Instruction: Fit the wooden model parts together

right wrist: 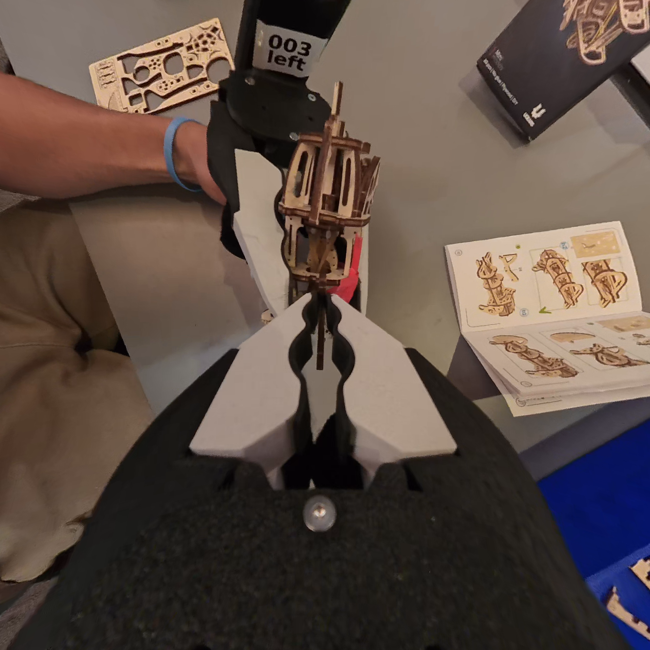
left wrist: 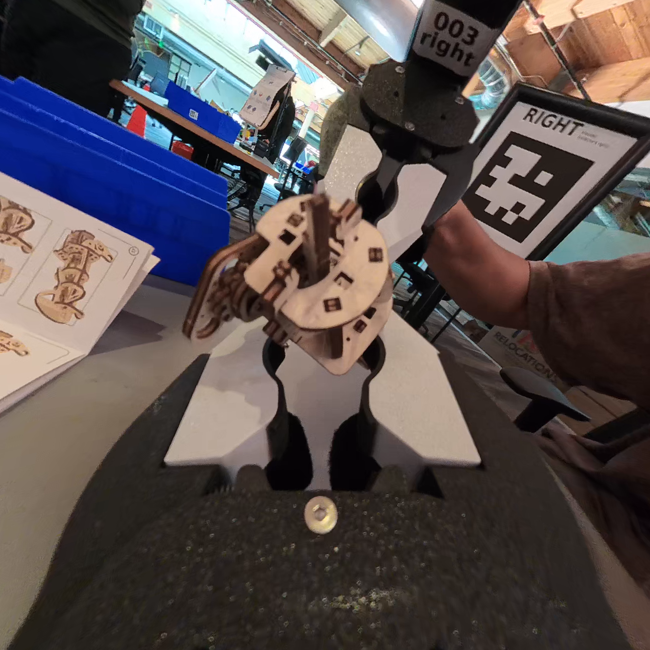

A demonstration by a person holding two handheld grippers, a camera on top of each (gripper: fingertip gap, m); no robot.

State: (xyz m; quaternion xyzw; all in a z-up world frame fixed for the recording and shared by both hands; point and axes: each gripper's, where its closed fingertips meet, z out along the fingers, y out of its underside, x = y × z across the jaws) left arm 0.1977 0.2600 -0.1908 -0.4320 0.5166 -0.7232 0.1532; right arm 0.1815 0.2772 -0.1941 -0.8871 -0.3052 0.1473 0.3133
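The wooden model (left wrist: 309, 281), a cage-like body with a round slotted plate, is clamped between my left gripper's (left wrist: 323, 343) white fingers and held above the table. A thin dark wooden strip (left wrist: 318, 232) sticks out of the plate's middle. My right gripper (left wrist: 369, 207) comes in from above, its tips at the far end of that strip. In the right wrist view, my right gripper (right wrist: 320, 302) is shut on the strip (right wrist: 319, 337), which runs into the end of the model (right wrist: 327, 197). My left gripper (right wrist: 316, 281) holds the model from the far side.
An open instruction booklet (right wrist: 548, 309) lies on the grey table (right wrist: 439, 158); it also shows in the left wrist view (left wrist: 63, 274). A punched wooden part sheet (right wrist: 161, 67) and a dark box (right wrist: 562, 63) lie farther off. Blue bins (left wrist: 105, 169) stand left. A framed marker sign (left wrist: 534, 176) stands behind. Both grippers' tips are close together, under 4 cm apart.
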